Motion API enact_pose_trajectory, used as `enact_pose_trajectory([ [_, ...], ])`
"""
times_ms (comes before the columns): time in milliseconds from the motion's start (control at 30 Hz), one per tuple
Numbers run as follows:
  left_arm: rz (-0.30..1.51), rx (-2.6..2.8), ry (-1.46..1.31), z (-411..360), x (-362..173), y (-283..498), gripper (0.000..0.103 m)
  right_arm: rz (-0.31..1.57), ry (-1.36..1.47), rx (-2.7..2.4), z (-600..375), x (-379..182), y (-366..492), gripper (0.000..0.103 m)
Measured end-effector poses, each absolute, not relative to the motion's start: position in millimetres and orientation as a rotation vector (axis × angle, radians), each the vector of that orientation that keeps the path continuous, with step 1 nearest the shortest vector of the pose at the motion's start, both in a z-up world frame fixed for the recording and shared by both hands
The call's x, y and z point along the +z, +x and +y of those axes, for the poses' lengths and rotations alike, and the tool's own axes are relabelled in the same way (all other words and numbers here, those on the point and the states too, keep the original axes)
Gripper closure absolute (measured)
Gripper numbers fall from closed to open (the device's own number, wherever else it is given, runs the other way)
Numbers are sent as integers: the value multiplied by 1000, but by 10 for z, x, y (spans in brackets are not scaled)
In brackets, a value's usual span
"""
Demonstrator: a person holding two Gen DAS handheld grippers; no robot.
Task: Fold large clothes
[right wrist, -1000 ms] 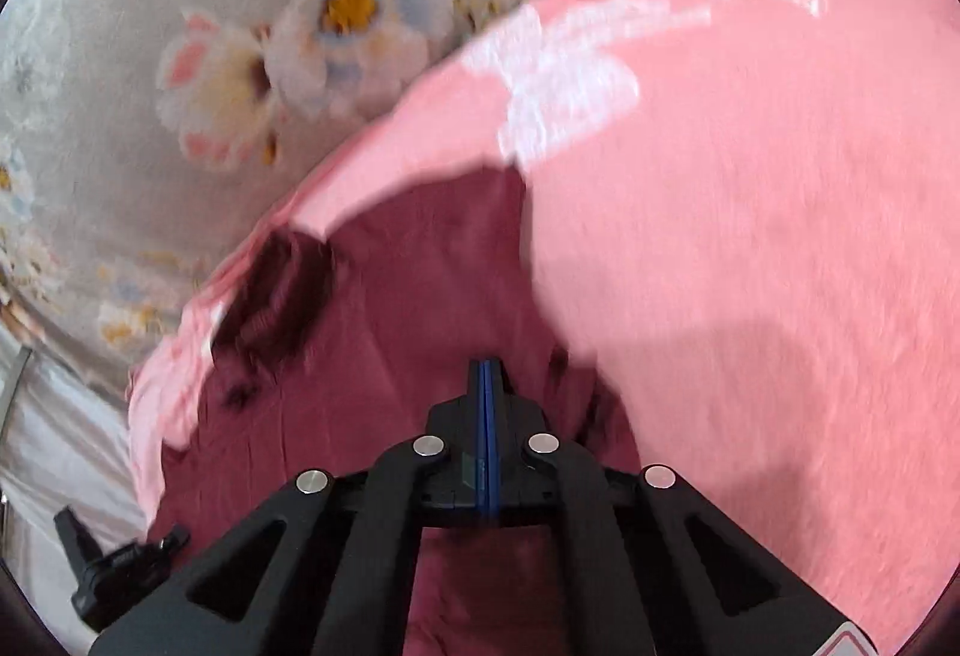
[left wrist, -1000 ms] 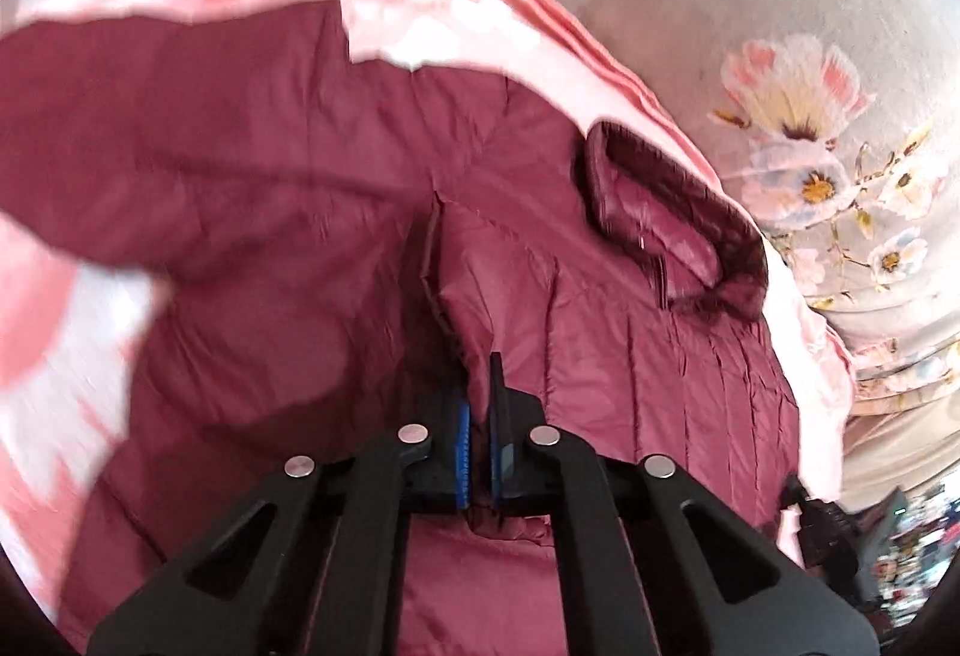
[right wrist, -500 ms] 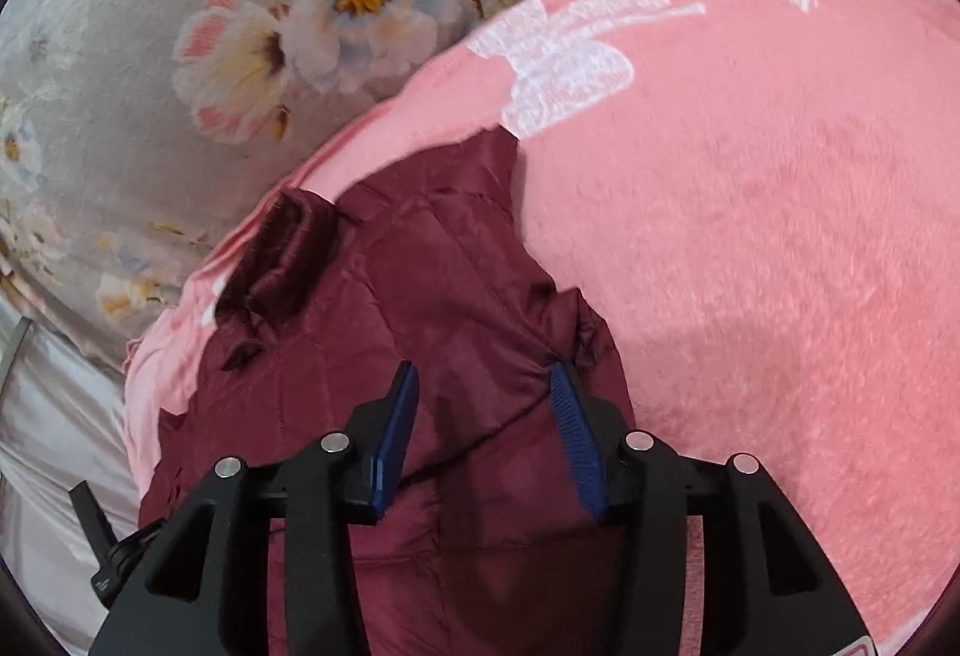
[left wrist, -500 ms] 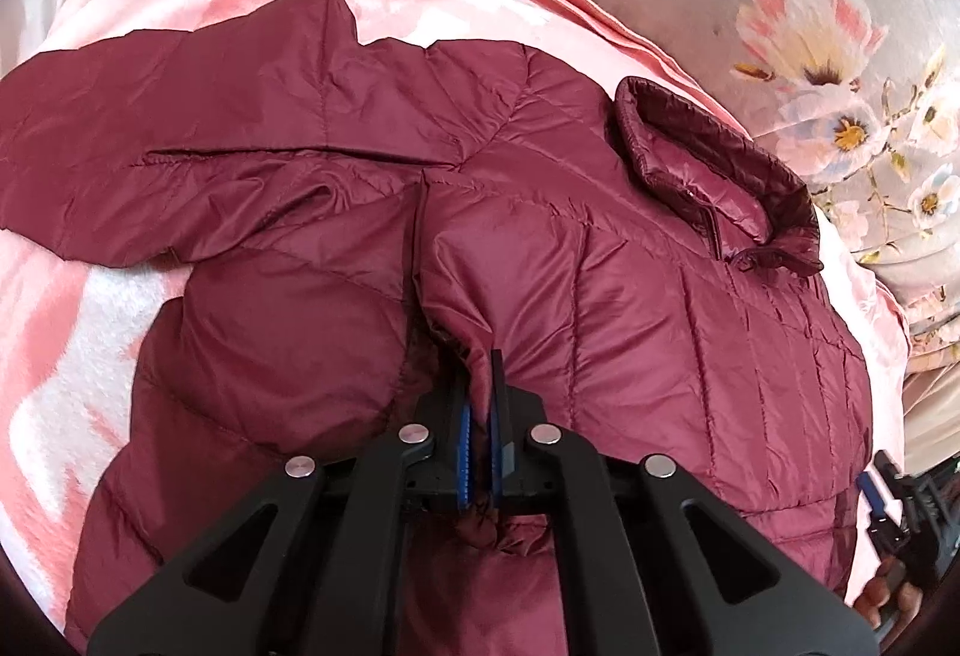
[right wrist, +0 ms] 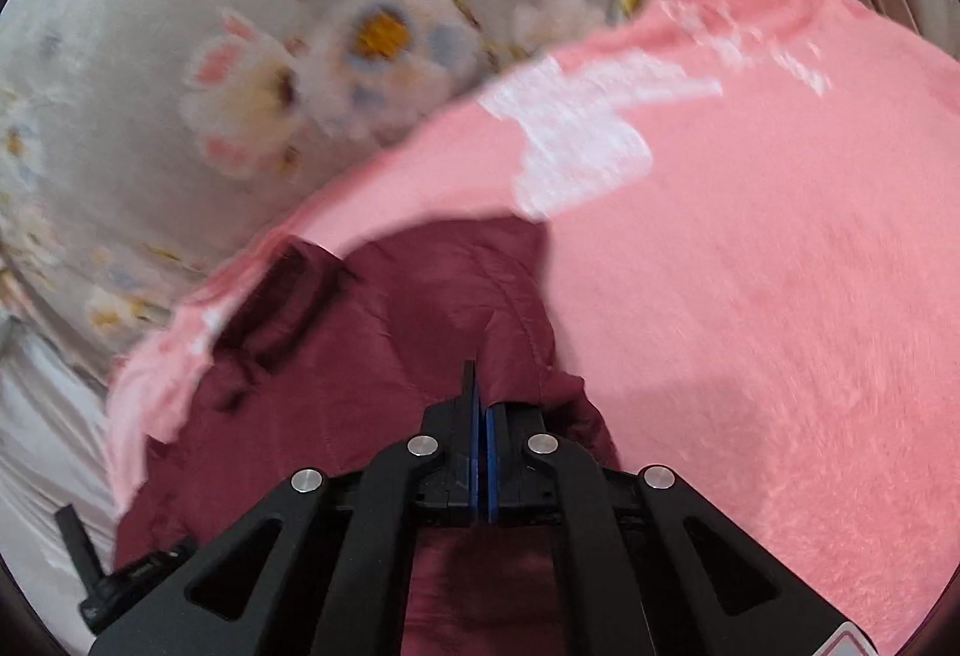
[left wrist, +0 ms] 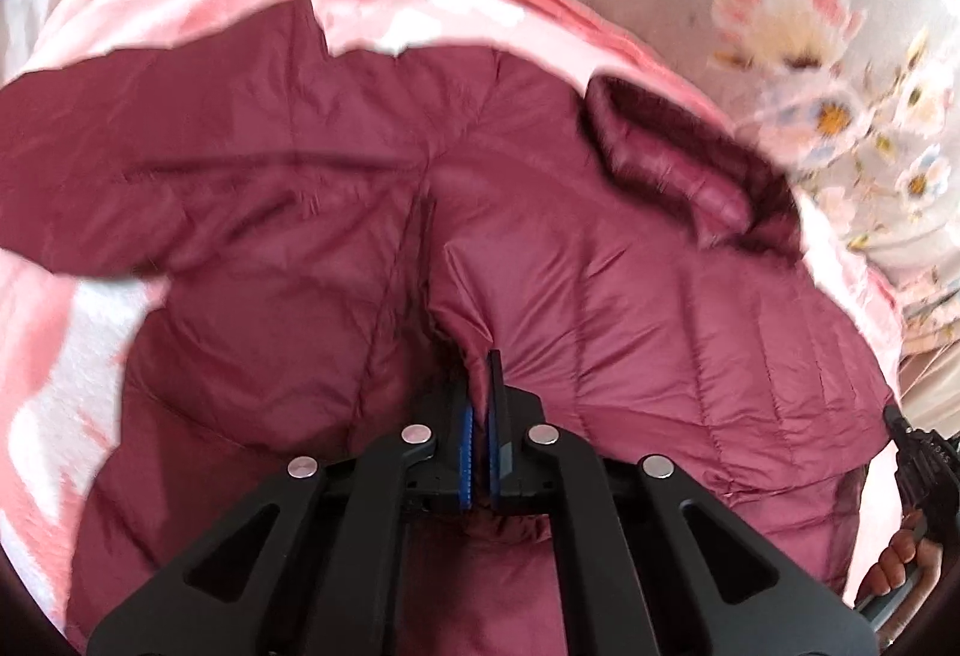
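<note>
A dark maroon quilted puffer jacket (left wrist: 630, 308) lies spread on a pink plush blanket with white patches (right wrist: 750, 296), which covers a bed; a grey floral sheet (right wrist: 180, 56) shows beyond the blanket's far edge; the jacket's stand-up collar (left wrist: 678, 170) lies far and to the right in the left wrist view, and one sleeve (left wrist: 150, 164) stretches out to the left.

The left gripper (left wrist: 478, 386) has its fingers clenched on a raised ridge of jacket fabric near the centre front; the right gripper (right wrist: 480, 404) has its fingers pressed together on a pinch of maroon fabric at the jacket's right edge, beside bare blanket; both views are blurred, so the exact seam held cannot be told.

The step in hand appears to be lifting a panel to fold it over. To do it well, raise both pinches level and together, keeping the slippery shell taut between them; carry the fold across the body so the edge lands straight; puffy filling tends to spring back, so lay it down flat before letting go.
</note>
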State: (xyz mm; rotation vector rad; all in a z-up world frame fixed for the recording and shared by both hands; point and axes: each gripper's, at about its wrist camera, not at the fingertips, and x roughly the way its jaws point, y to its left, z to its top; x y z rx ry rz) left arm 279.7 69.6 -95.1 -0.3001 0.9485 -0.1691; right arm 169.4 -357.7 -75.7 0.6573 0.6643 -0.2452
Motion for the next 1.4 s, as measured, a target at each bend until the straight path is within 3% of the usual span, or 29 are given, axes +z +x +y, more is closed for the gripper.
enact_pose_trajectory([
  [100,928,-158,-268,649,-974,2762,101,772,645,-261,-3604,-1116,1767,103],
  [233,919,-133,-225,658,-899,2694,93,785,593,-306,-3558,-908,1657,99],
  [300,883,-75,-198,734,-771,2569,67,749,552,-337,-3504,-740,1504,99],
  [367,832,-32,-175,801,-618,2450,59,707,483,-367,-3388,-548,1392,89],
  [500,787,-81,-172,655,-298,2345,60,681,375,-269,-2945,-295,1440,90],
  [567,806,-162,-153,418,-254,2352,60,717,330,-161,-2619,-315,1586,97],
  [833,923,-233,-73,-204,-748,2402,64,871,211,-33,-1924,-789,1924,100],
  [1300,865,-255,-138,-89,-897,2316,64,868,72,-99,-1712,-982,1937,103],
  [1367,855,-253,-226,159,-799,2289,61,868,67,-101,-1707,-977,1948,103],
  [1400,834,-237,-283,395,-710,2269,53,868,67,-101,-1709,-976,1949,103],
])
